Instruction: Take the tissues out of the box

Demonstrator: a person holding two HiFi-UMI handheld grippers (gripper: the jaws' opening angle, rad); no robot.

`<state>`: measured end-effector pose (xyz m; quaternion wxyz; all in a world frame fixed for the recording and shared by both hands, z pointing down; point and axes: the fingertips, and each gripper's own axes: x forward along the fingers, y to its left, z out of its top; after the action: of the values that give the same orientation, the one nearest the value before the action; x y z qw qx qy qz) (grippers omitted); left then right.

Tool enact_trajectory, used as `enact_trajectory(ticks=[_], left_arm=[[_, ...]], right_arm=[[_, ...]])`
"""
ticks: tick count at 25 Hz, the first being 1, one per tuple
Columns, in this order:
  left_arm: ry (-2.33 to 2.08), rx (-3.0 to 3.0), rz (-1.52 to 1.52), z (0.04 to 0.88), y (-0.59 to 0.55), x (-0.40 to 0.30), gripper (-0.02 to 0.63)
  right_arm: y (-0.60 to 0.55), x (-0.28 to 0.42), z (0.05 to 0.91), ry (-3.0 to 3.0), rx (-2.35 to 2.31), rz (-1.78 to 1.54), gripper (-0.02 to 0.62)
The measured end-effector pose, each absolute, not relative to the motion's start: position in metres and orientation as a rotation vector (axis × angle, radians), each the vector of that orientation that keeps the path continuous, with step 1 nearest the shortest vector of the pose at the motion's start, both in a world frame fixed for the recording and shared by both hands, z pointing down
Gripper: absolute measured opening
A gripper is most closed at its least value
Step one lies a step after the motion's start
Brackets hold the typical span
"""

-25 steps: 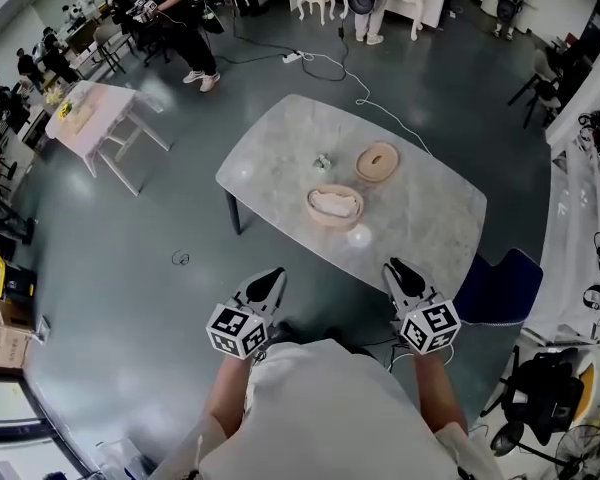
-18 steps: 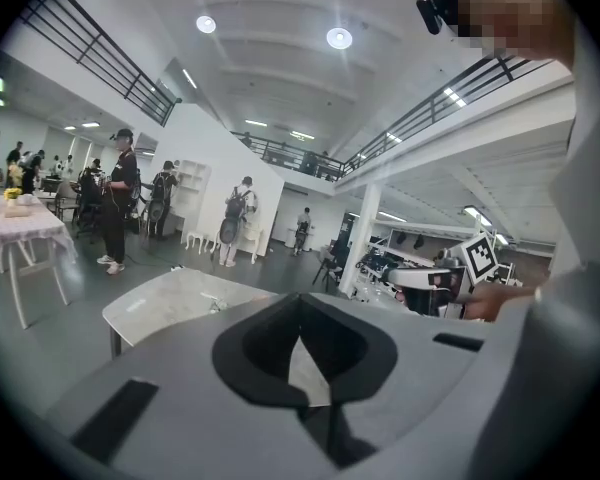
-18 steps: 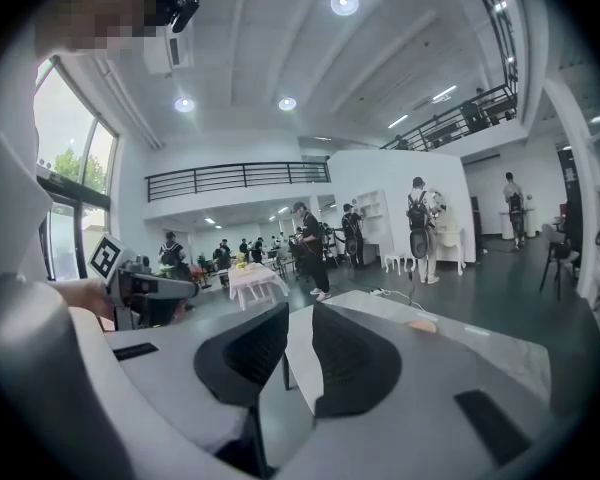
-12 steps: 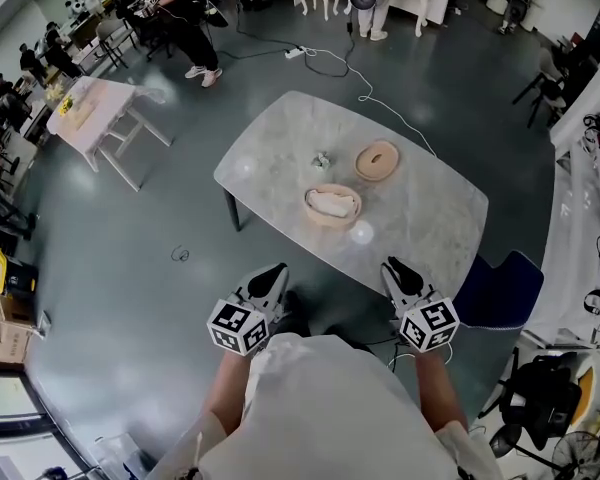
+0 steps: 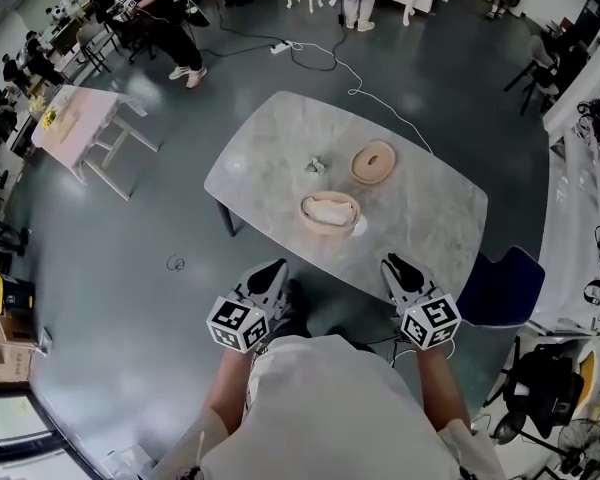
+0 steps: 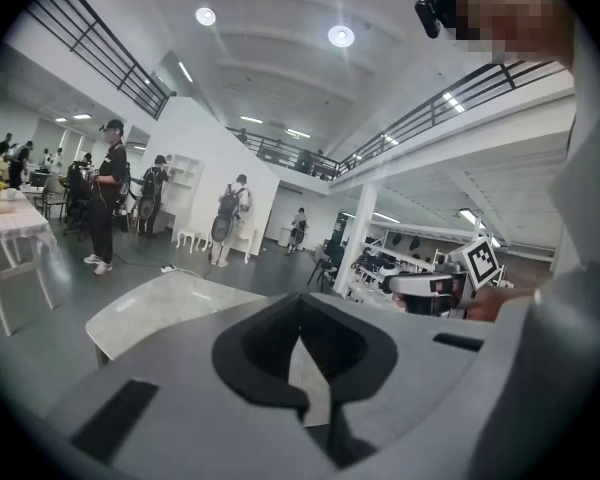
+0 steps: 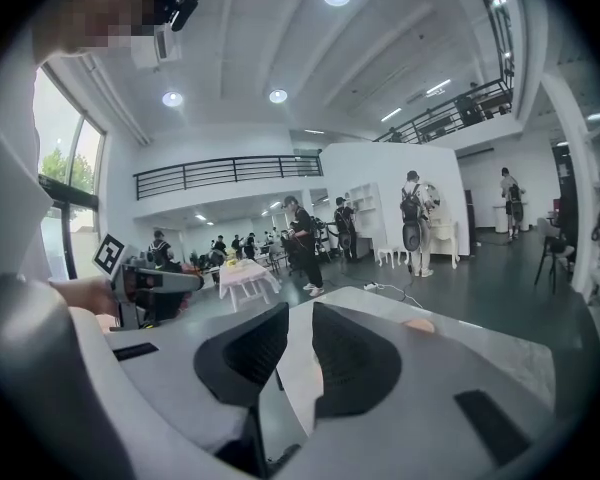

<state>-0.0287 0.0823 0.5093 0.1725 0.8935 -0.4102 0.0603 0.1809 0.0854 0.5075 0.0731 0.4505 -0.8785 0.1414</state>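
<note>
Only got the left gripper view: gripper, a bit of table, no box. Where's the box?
Observer: Head view shows the box mid-table, open, with tissues inside.
Operator: Lid?
Observer: The lid lies flat on the table beyond the box, a little to its right and apart from it.
Operator: Right gripper holding anything?
Observer: No. In its own view the right gripper has its jaws slightly apart with nothing between them.
</note>
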Motion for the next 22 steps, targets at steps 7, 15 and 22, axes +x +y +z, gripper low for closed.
enact_trajectory(ticks=[7, 15, 22], left_arm=[[-1.084, 2.542, 0.196, 0.519, 0.026, -0.044, 0.009], [-0.975, 2.558, 0.226, 0.526, -0.046, -0.063, 0.008], [-0.861, 2.594, 0.258, 0.53, -0.094, -0.065, 0.008]], right_arm=[[0.043, 0.163, 0.517, -2.582, 1.401, 0.467, 0.081], [-0.009, 0.142, 0.529, -2.497, 1.452, 0.52, 0.081], [-0.043, 0.13, 0.535, -2.433, 1.501, 0.54, 0.081]])
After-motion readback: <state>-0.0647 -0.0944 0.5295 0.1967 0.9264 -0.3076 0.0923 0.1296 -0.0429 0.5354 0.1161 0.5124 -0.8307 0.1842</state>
